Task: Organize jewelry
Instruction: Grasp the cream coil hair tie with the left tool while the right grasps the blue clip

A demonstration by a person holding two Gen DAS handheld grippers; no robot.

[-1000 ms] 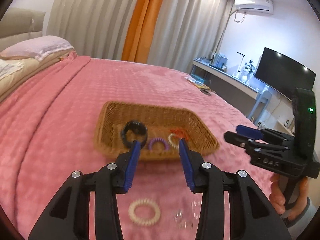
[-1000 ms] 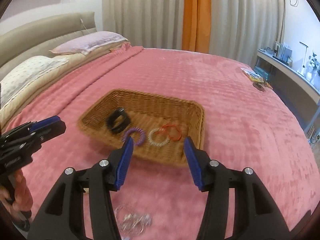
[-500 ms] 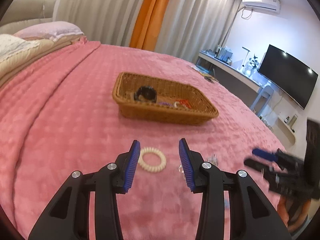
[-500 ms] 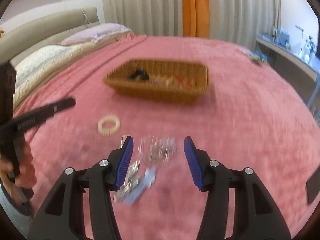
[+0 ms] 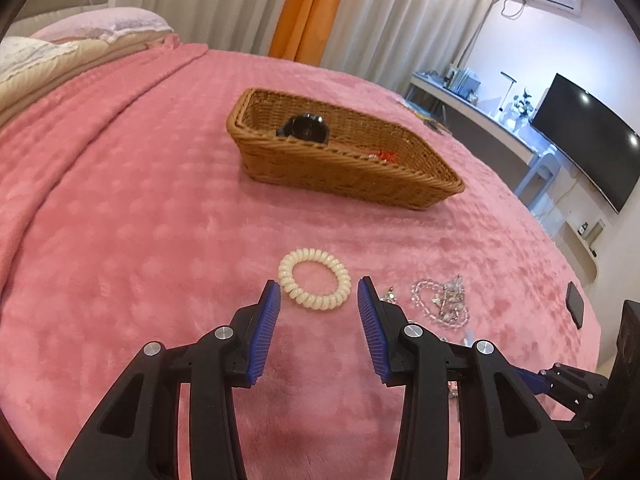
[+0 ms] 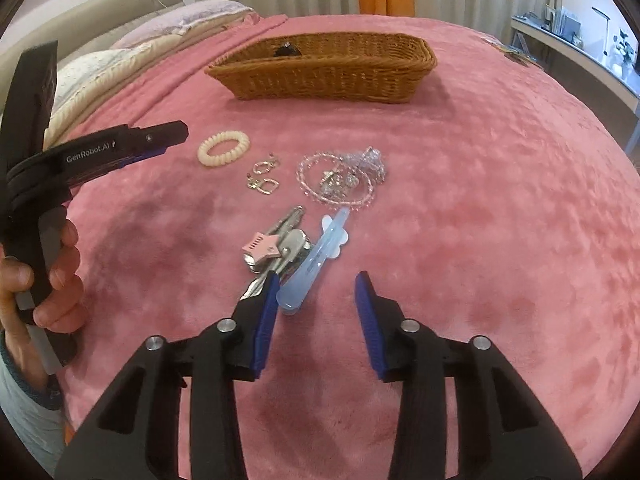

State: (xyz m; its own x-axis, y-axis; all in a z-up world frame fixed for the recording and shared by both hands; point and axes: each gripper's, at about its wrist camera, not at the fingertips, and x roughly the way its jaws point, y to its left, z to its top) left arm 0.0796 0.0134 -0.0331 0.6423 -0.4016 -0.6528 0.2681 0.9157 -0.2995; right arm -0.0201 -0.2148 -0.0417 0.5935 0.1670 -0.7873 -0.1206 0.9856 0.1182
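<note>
Between the basket (image 6: 320, 68) and right gripper (image 6: 316, 284), jewelry crowds the blanket (image 6: 500, 208).

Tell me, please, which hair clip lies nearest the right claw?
The translucent blue clip: its tip almost touches the right claw, while the silver clips with the pink star lie beyond.

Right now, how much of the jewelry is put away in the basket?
Partly done: the wicker basket already holds a black watch and something red. Nothing is in hand; the left gripper is open at the cream coil bracelet. Earrings, bead bracelet and hair clips remain.
</note>
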